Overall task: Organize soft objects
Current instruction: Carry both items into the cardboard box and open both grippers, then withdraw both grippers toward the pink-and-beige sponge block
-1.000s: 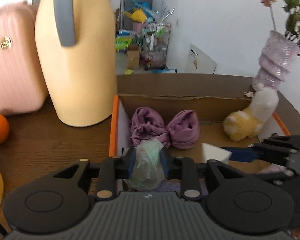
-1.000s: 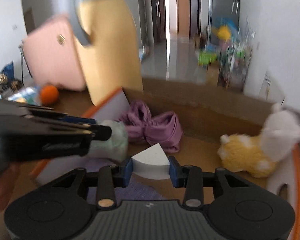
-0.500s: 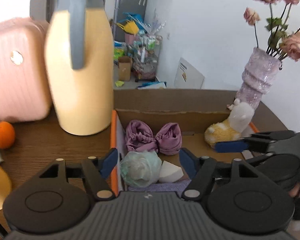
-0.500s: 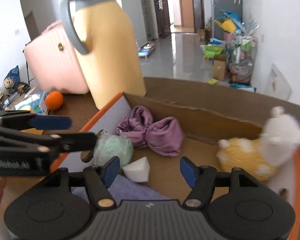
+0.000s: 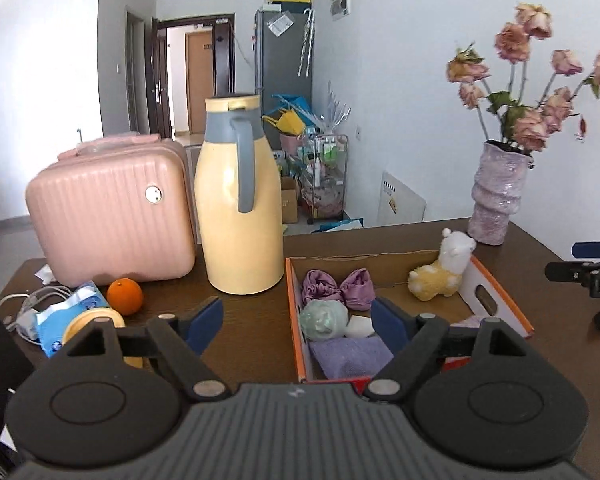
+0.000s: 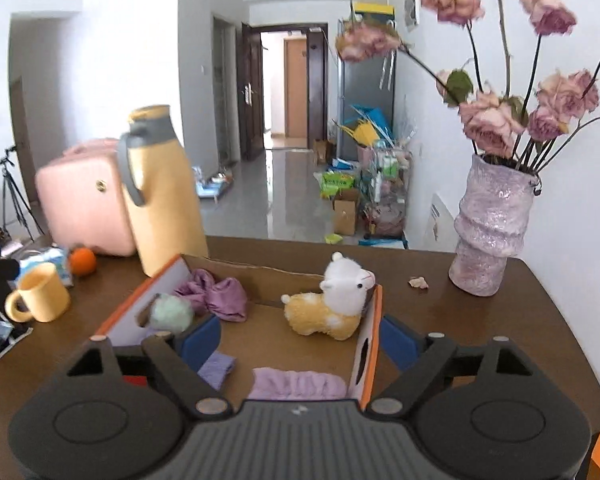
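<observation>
Puff (image 5: pixel 323 319) and sponge (image 5: pixel 359 326) sit boxed (image 5: pixel 293 312); our left tongs (image 5: pixel 298 322) and right tongs (image 6: pixel 300 340) are opening, empty, releasing them.

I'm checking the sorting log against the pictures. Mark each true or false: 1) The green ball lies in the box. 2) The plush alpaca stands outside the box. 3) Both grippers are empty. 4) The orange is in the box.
1) True: the green ball lies in the box.
2) False: the plush alpaca is inside it.
3) True: left gripper and right gripper hold nothing, jaws opening.
4) False: the orange sits on the table.
</observation>
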A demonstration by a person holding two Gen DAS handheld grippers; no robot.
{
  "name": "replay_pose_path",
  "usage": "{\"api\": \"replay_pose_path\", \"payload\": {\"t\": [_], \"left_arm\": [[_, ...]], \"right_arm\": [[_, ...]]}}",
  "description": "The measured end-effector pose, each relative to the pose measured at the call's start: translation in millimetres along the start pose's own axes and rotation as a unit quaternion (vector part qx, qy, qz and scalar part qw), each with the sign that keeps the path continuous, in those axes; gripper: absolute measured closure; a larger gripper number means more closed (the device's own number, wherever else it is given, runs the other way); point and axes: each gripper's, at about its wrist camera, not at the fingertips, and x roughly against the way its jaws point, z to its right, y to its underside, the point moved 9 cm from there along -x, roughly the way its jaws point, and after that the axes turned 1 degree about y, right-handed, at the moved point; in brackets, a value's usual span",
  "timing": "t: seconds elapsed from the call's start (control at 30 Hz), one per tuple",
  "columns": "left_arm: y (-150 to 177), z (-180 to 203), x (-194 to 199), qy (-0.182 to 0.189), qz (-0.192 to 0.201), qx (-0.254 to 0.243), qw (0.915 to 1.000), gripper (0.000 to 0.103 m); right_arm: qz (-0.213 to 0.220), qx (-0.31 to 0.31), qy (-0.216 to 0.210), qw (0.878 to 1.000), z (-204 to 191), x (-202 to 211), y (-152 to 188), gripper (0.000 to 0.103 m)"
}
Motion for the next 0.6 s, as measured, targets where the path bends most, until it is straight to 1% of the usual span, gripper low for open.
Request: {"api": "replay_pose_path", "payload": {"t": [0.13,0.23,0.33,0.4,0.47,0.53,0.6], "left_arm": [[7,12,31,-0.004,0.017,-0.01,0.9998,0.019],[25,19,60,-0.007,0.046,-0.005,0.9989,0.018],[59,31,95,-0.003,0.078,0.0,0.997,0.016],[86,44,121,0.009,0.1,-0.008,0.9949,0.015],[112,57,141,0.025,0.112,-0.007,0.9933,0.015],[134,69,152,0.045,0.107,0.003,0.9932,0.015],[159,80,161,0.06,0.091,0.015,0.9939,0.015]], "right_arm": [[0.036,0.006,0.001,0.999,-9,33,7,0.017],[0.069,0.004,-0.003,0.998,-21,62,31,0.017],[0.095,0.009,-0.008,0.995,-38,91,72,0.016],[0.102,0.014,-0.011,0.995,-49,109,105,0.016],[0.109,0.012,-0.017,0.994,-57,123,134,0.016],[0.107,-0.001,-0.025,0.994,-60,136,162,0.016],[0.112,-0.023,-0.028,0.993,-57,149,189,0.016]]}}
